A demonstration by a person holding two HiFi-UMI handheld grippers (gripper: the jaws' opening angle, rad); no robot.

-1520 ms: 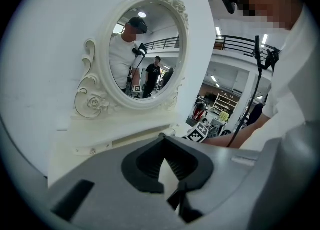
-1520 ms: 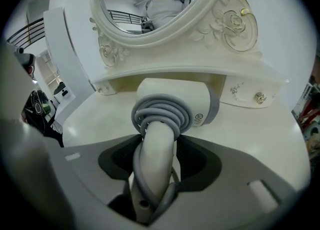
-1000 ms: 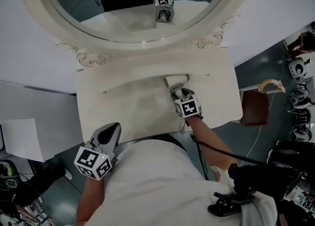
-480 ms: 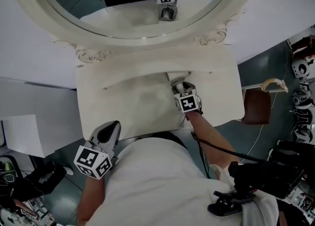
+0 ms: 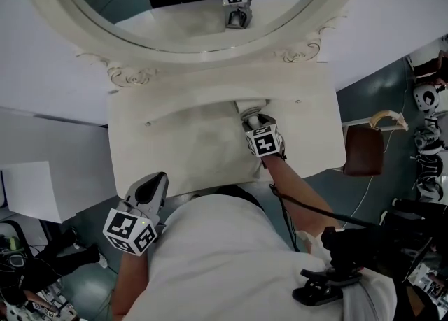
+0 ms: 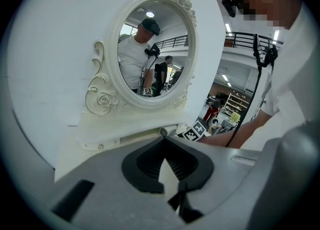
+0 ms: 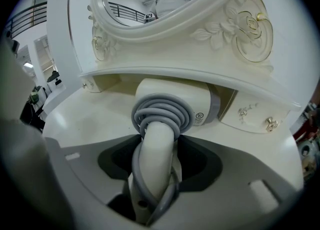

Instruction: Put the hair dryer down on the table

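The dryer [image 5: 249, 110] lies at the back edge of the table [image 5: 175, 138], right of its middle, its body tucked under the ledge below the mirror [image 5: 189, 5]. Whether it already rests on the tabletop cannot be told. The right gripper [image 5: 253, 122] is clamped on the dryer's handle [image 7: 155, 156], both pads against it, with the grey cord [image 7: 162, 111] coiled round the handle just ahead of the jaws. Against the frame a second ago, almost nothing differs: the right gripper and the dryer sit at nearly the same spot, at most a touch nearer the mirror, and the grip looks the same. The left gripper [image 5: 157, 183] hangs at the left end of the table's front edge, as before, its jaws closed tip to tip with nothing between them.
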